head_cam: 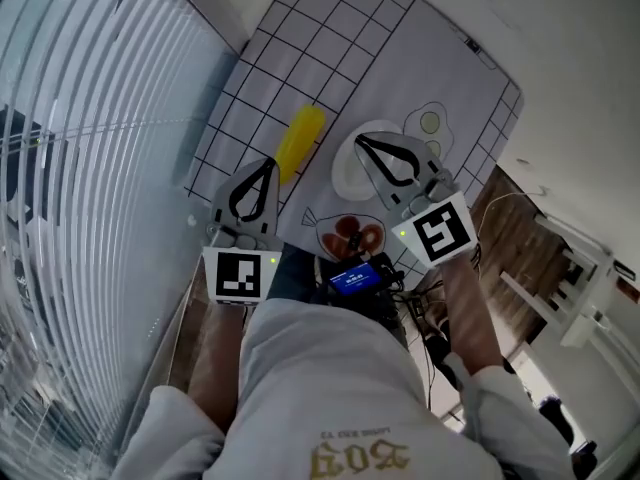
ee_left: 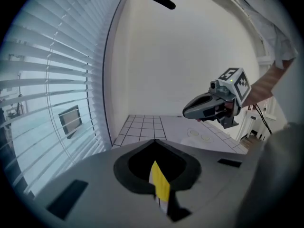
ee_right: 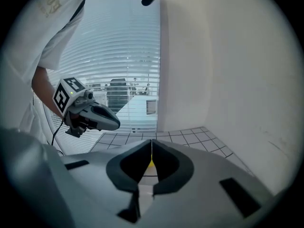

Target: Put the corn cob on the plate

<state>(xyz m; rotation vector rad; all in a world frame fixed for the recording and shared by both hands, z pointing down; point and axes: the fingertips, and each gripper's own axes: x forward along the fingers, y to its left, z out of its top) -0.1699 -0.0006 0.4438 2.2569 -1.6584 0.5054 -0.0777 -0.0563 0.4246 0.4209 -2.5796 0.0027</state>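
The yellow corn cob lies on a white cloth with a black grid. To its right sits a white plate, partly covered by my right gripper, which is shut and empty above it. My left gripper is also shut and empty, its tip just below and left of the cob, apart from it. In the left gripper view the cob shows as a yellow strip behind the shut jaws, with the right gripper hovering beyond. The right gripper view has a yellow sliver of cob and the left gripper at left.
Window blinds run along the table's left side. On the cloth are two pale egg-like rounds and a round red patch near the front edge. Wooden floor and white furniture lie to the right.
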